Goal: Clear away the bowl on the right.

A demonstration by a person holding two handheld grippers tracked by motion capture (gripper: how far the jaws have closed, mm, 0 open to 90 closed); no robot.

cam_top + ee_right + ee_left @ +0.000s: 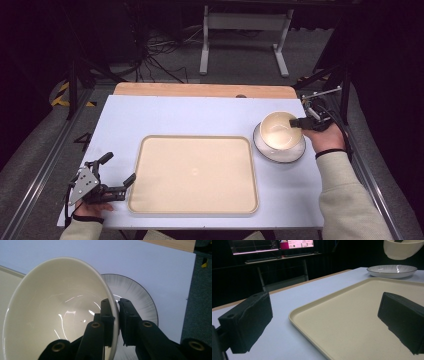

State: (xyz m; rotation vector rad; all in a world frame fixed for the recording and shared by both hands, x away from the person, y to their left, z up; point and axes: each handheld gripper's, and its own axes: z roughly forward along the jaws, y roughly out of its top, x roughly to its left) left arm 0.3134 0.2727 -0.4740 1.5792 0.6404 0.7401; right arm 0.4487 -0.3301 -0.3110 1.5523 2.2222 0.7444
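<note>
One tray (pixel 194 174) — one bowl (pixel 278 129), one plate (pixel 279 150).

The high view looks forward and down on the whole counter (pixel 210 107) from above its near edge. The left gripper view sits low beside the tray (pixel 352 322), facing across it toward the plate (pixel 392 271). The right gripper view looks closely down on that plate (pixel 140 295); all three views share it.

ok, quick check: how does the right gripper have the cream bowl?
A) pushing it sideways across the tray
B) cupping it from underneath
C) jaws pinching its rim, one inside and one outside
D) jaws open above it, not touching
C: in the right gripper view the right gripper has one jaw inside the bowl and one outside, clamped on its rim, above the plate.
</note>
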